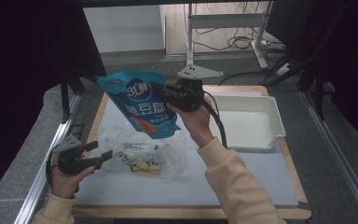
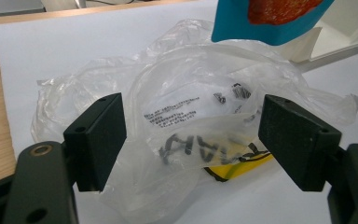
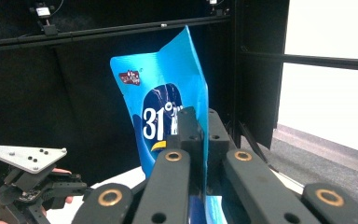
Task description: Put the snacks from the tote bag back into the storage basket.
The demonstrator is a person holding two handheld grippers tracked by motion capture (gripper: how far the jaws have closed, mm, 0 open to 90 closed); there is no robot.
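A blue pouch [image 1: 140,100] with white print hangs in the air above the white mat, pinched at its right edge by my right gripper [image 1: 161,92], which is shut on it. In the right gripper view the pouch [image 3: 163,88] stands upright between the closed jaws [image 3: 200,128]. A crumpled clear plastic bag [image 1: 142,151] with black print and a yellow patch lies on the mat below. My left gripper [image 1: 100,154] rests at the mat's left, open. In the left gripper view the plastic bag [image 2: 186,121] lies just beyond the wide-apart jaws [image 2: 191,140], untouched.
A white tray [image 1: 256,140] sits at the right of the mat [image 1: 251,182], on a wooden board [image 1: 298,186]. Metal rails [image 1: 42,186] run along both sides. A table frame and cables [image 1: 233,44] stand on the floor beyond.
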